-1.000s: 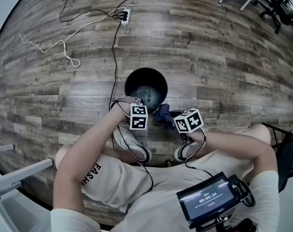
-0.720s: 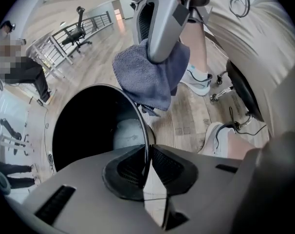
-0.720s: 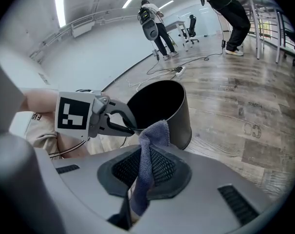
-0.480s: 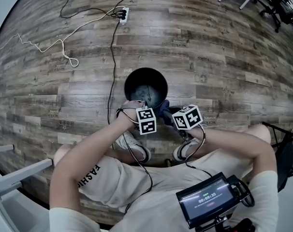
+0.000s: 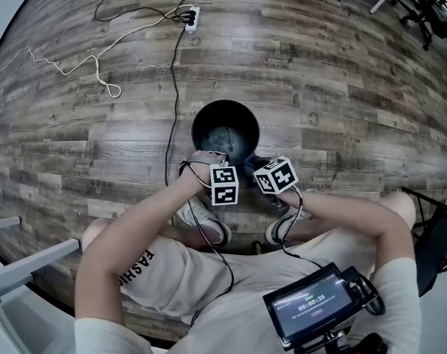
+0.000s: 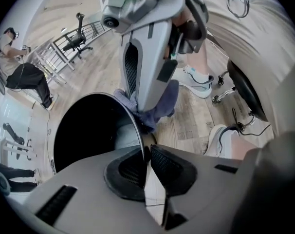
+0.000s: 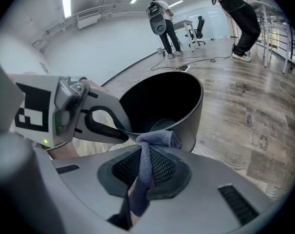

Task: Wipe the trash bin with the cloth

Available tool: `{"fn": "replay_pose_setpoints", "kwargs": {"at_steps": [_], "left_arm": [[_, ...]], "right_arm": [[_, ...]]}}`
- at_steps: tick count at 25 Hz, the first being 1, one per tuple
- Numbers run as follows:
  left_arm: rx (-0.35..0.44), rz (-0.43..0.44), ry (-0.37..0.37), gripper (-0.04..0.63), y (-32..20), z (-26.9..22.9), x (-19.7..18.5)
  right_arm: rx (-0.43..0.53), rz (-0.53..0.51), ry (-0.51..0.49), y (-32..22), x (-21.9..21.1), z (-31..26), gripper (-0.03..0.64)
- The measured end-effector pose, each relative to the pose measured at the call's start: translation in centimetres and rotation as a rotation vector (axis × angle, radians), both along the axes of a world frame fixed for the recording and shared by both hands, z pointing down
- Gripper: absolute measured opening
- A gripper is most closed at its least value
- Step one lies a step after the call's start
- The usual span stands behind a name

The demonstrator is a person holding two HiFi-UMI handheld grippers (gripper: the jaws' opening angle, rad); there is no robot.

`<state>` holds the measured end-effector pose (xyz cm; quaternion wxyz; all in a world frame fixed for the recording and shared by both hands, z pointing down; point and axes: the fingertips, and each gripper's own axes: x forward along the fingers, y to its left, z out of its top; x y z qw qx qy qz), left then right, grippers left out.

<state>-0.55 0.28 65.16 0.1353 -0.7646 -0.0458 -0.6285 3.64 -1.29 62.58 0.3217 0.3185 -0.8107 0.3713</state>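
While the left gripper [image 6: 146, 154], jaws just closing, pinched the near rim of the trash bin [image 7: 195, 118], the right gripper [image 7: 148, 156] clenched the cloth [image 7: 156, 139] at that rim; a hard wipe might tip the bin if the pinch slipped, or drag the cloth free.

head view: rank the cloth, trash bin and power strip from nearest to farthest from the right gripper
1. cloth, clamped in its jaws.
2. trash bin, just ahead, centre of the floor.
3. power strip, far off, upper left.
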Motion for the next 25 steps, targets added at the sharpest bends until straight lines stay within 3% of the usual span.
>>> {"fn": "replay_pose_setpoints", "kwargs": {"at_steps": [25], "left_arm": [[-0.014,0.036,0.013,0.037,0.0,0.0,0.1]], "right_arm": [[-0.017,-0.083,0.263,-1.3,1.2,20.3,0.034]]}}
